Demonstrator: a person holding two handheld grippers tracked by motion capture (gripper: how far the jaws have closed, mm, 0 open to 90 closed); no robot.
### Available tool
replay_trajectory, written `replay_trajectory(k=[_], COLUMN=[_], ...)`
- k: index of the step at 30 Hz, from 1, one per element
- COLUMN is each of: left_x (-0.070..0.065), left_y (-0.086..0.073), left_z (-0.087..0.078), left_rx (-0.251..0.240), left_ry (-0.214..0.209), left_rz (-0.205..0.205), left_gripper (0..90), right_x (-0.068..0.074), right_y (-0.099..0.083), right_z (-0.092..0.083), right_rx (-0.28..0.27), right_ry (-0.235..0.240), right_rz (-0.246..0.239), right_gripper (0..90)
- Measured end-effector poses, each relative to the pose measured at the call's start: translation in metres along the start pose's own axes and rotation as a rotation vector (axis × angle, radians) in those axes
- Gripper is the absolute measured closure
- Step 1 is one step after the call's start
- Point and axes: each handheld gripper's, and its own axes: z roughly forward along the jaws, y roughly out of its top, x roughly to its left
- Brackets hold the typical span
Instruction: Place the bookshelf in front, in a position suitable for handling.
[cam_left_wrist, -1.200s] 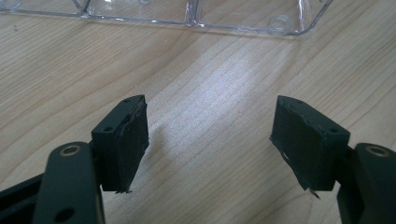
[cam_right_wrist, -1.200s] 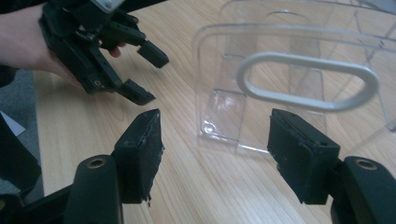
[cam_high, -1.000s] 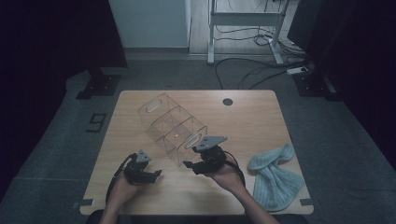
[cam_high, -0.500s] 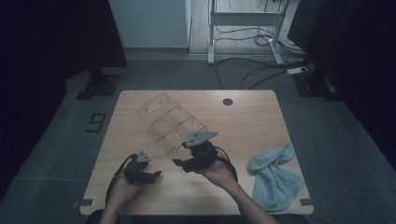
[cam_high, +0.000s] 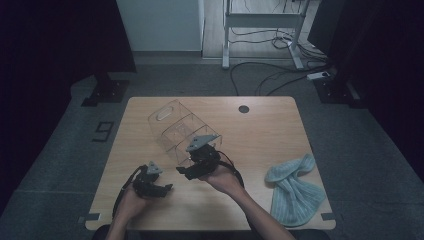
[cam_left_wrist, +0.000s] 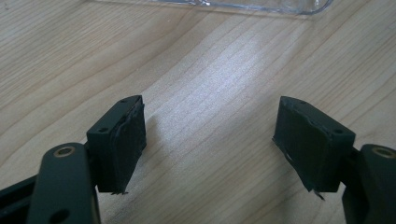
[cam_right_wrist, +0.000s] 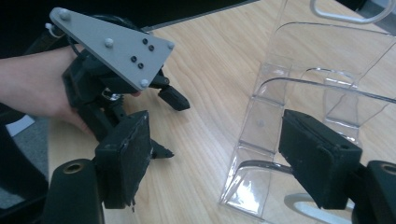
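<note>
A clear plastic organiser (cam_high: 176, 126) with several compartments lies slantwise at the table's middle. My right gripper (cam_high: 184, 171) hangs at the organiser's near end and points left. Its jaws have just been opening. In the right gripper view they (cam_right_wrist: 215, 126) stand wide, with bare wood and a corner of the organiser (cam_right_wrist: 322, 88) between them, and no pad presses on it. My left gripper (cam_high: 165, 189) rests low near the front left. In its own view the jaws (cam_left_wrist: 210, 116) are open over bare wood, and the organiser's edge (cam_left_wrist: 210, 4) lies just beyond.
A light blue towel (cam_high: 295, 187) lies crumpled at the table's front right corner. A black round grommet (cam_high: 243, 108) sits near the far edge. In the right gripper view, the left gripper with its grey plate (cam_right_wrist: 112, 42) is close by at the left.
My right gripper has moved left along the organiser's near end and risen slightly. The left hand and the organiser stay where they were.
</note>
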Motion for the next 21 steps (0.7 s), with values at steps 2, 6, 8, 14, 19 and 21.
replay_trajectory(k=[2,6,8,14,19,21], left_x=[0.0,0.001,0.002,0.005,0.01,0.011], left_y=[0.0,-0.001,-0.001,-0.002,-0.004,-0.004], left_z=[0.0,-0.001,-0.001,-0.002,-0.005,-0.006], left_rx=[0.001,0.0,-0.002,-0.004,-0.014,-0.015], left_ry=[-0.001,0.001,0.003,0.005,0.014,0.013], left_rz=[0.0,-0.006,-0.008,-0.023,-0.044,-0.048], left_gripper=[25.4,25.3,25.3,24.9,24.7,24.7], right_x=[0.0,0.0,-0.001,-0.008,-0.013,-0.014], right_y=[0.0,-0.001,-0.001,-0.009,-0.016,-0.018], right_z=[0.0,-0.003,-0.004,-0.013,-0.022,-0.024], right_rx=[0.004,0.029,0.033,0.039,0.038,0.038], right_ry=[-0.005,-0.023,-0.026,-0.037,-0.054,-0.059], right_rz=[0.003,-0.01,-0.007,0.016,0.026,0.03], right_gripper=[25.2,25.1,24.9,24.9,25.0,25.0])
